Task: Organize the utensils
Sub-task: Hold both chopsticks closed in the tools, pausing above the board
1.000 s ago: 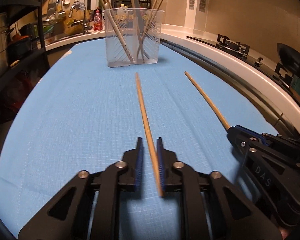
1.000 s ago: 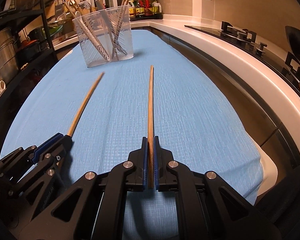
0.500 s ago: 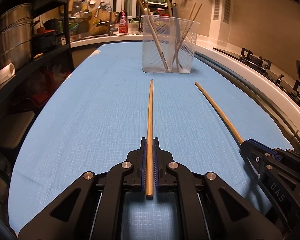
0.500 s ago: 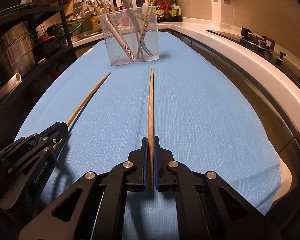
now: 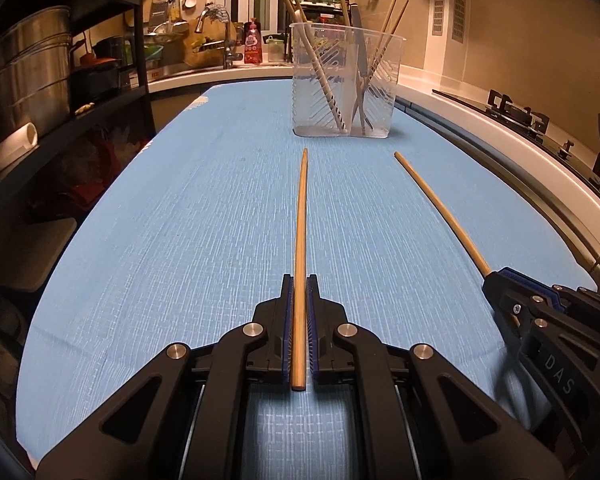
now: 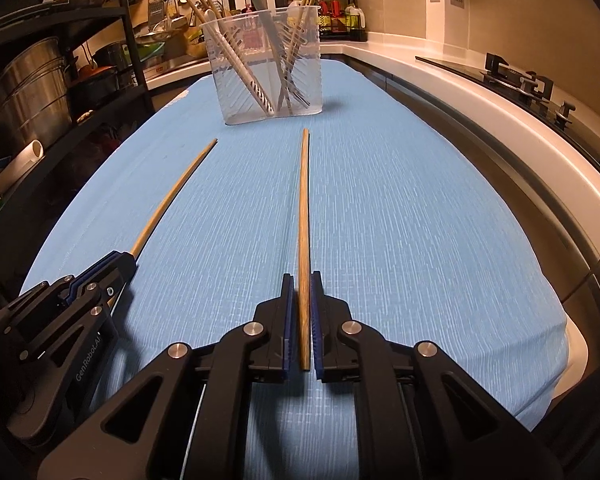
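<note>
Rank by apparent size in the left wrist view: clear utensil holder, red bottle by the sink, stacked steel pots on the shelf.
1. stacked steel pots and clear utensil holder: look about alike, not ranked; distances from the camera differ.
2. red bottle: clearly smallest, though farthest away.

Two loose wooden chopsticks (image 5: 301,216) (image 5: 440,208) point toward one clear plastic cup (image 5: 346,84), both just short of it, one in each of two grippers (image 5: 299,312) (image 6: 301,312). The cup holds several more utensils, overlapping so an exact count is unclear.
</note>
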`<state>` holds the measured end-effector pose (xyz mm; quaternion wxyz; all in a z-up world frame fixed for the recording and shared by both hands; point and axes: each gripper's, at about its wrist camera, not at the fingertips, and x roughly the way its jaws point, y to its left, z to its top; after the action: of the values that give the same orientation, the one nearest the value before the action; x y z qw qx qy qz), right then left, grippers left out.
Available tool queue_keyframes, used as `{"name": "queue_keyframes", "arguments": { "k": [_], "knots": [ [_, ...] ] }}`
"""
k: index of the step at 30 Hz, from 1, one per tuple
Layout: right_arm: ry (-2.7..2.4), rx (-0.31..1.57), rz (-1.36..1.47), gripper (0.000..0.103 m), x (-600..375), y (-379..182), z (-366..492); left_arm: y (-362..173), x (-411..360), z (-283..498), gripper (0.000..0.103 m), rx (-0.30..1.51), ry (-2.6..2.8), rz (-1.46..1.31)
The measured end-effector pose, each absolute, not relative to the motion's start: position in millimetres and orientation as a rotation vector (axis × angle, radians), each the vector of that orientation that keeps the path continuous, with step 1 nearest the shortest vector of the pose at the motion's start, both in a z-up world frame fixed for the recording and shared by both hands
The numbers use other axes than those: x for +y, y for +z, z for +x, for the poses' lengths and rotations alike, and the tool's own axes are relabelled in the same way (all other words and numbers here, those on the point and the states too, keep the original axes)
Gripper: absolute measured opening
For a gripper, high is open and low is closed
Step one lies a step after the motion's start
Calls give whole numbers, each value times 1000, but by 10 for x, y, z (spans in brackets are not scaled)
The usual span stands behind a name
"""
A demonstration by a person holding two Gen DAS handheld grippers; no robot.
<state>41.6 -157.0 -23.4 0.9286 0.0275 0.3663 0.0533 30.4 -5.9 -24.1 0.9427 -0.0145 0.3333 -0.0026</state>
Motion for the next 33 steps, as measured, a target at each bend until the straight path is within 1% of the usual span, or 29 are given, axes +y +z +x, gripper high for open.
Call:
{"name": "queue_keyframes", "arguments": {
  "k": [1, 2, 4, 23, 33],
  "knots": [
    [109, 750, 54, 9, -1569, -234, 414, -238, -64, 305, 6, 679, -9, -27],
    [110, 749, 48, 6, -1562, -234, 415, -235, -69, 306, 6, 679, -15, -26],
    [114, 745, 41, 6, -1557, -234, 407, -229, -74, 302, 6, 679, -20, -25],
    [110, 730, 20, 6, -1522, -232, 421, -250, -46, 247, 6, 670, 1, -44],
    [86, 711, -62, 6, -1422, -237, 377, -249, -50, 241, 6, 669, 0, -40]
  ]
}}
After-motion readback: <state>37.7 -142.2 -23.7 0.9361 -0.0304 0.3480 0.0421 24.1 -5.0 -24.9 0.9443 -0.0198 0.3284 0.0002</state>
